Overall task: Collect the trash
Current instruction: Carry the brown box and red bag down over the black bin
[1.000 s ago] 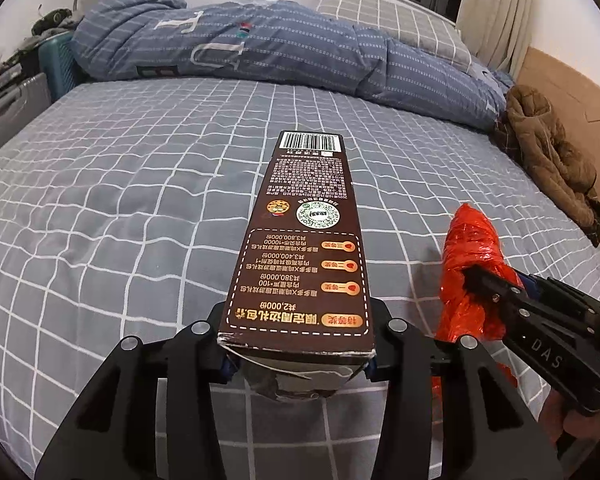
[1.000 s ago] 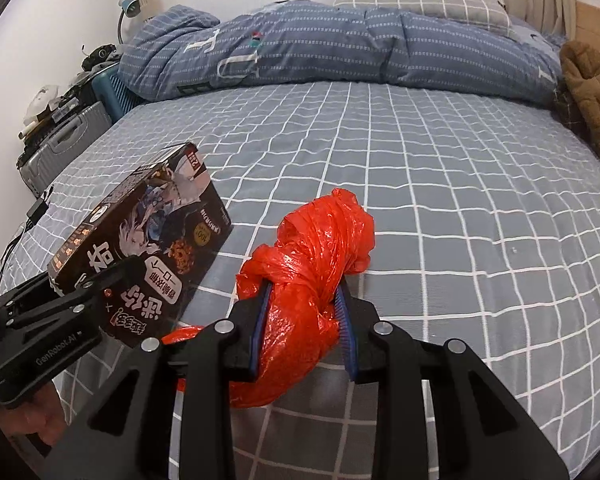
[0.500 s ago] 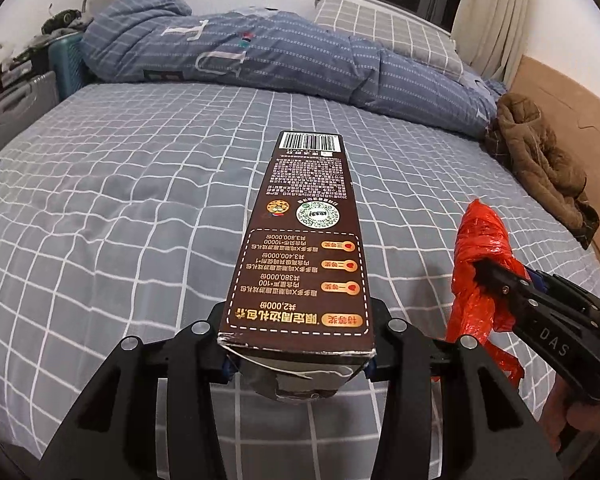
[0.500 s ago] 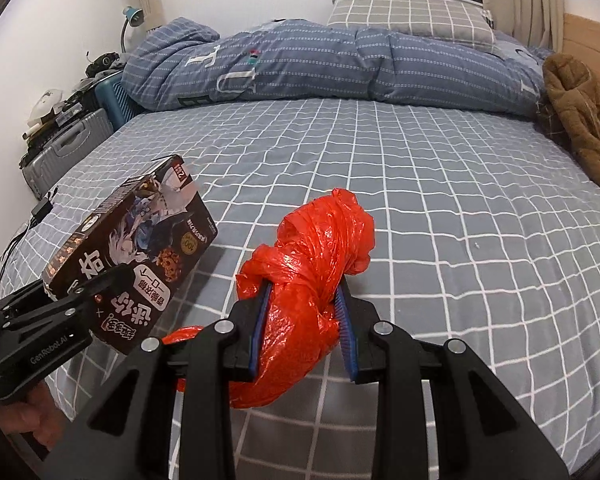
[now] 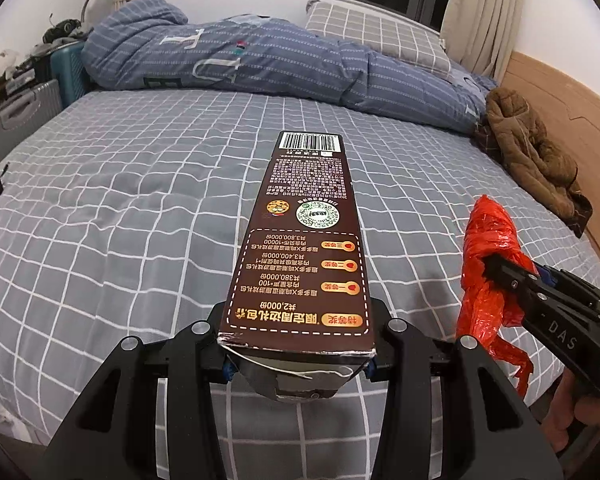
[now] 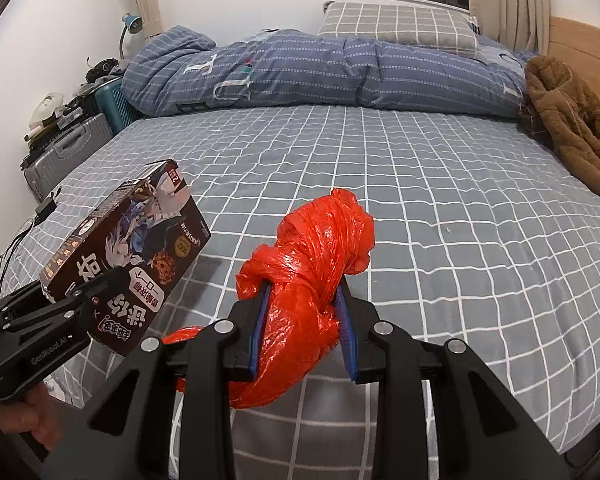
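Both loads (box (image 5: 306, 248), bag (image 6: 308, 280)) have lifted off the bed (image 5: 120, 208).

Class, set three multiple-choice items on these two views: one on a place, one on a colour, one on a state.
1. Where does the brown coat lie?
A. on the bed's right edge by the headboard
B. on the suitcase
C. under the pillow

2. What colour is the bag?
A. blue
B. red
C. white

3. What state is the box in?
A. flat on the bed
B. clamped in the left gripper, off the bed
C. loose between open jaws

Key: 1 A, it is heaped beside the wooden headboard; 2 B, red plastic in the right gripper; 3 B, the pads press on both its sides.
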`<state>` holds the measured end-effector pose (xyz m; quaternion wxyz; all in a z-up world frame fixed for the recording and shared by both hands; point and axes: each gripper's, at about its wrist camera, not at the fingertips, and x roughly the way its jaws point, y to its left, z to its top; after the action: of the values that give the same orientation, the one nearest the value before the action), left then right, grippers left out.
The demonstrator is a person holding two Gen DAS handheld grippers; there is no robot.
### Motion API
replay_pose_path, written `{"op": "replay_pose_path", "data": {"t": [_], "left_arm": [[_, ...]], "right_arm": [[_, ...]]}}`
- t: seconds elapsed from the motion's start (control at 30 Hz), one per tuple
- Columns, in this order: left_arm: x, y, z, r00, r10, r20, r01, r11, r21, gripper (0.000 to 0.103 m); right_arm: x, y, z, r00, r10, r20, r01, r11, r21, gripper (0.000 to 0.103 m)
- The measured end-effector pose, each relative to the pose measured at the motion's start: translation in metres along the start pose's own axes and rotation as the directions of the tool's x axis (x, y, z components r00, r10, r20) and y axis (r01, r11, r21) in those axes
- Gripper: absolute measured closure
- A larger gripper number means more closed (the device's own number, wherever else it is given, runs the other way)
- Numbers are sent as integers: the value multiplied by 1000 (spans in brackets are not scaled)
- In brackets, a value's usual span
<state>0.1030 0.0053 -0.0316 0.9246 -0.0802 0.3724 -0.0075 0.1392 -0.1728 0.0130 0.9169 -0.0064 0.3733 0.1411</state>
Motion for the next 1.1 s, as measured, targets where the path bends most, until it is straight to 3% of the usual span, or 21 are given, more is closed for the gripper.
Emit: {"op": "replay_pose_path", "data": {"t": [1.1], "left_arm": [[-75, -25, -68, 999, -36, -9, 36, 999, 3, 60]], "right_arm": [[-84, 5, -69, 1000, 9, -4, -9, 1000, 23, 75]]}}
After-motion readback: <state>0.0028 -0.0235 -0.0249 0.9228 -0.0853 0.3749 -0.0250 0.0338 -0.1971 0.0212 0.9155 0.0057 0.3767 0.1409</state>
